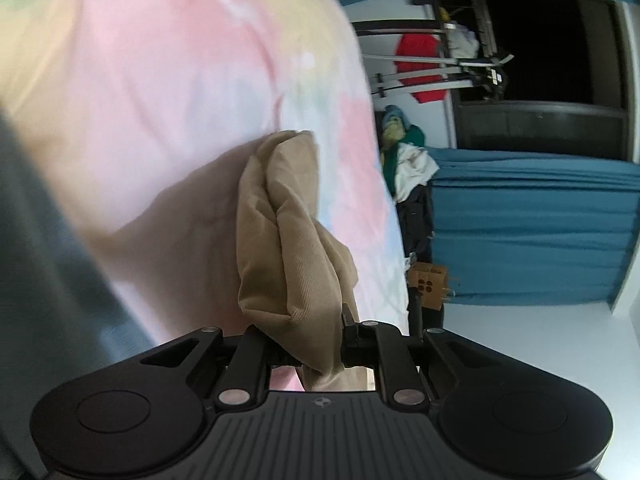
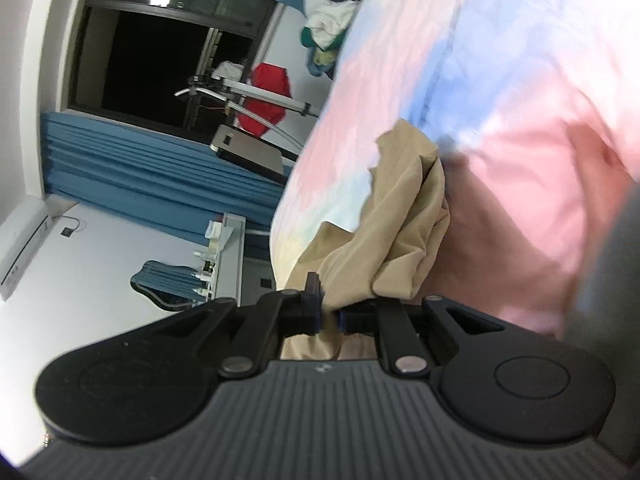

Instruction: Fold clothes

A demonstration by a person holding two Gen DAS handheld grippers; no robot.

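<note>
My left gripper [image 1: 316, 344] and right gripper [image 2: 329, 314] both clamped on bunched tan garment [image 1: 280, 224] above pastel bedsheet [image 1: 160, 80] — no fold visible, folding all ahead.

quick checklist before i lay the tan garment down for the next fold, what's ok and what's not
1. Left gripper shut on the tan garment: ok.
2. Right gripper shut on the tan garment: ok.
3. Cloth spread flat between the grips: not ok, it hangs bunched and creased in both views.
4. Pastel bedsheet behind the garment, free of other clothes where seen: ok.
5. Garment edges lined up: cannot tell, the folds hide them.
6. Clothes pile beyond the bed edge, apart from the garment: ok.
</note>
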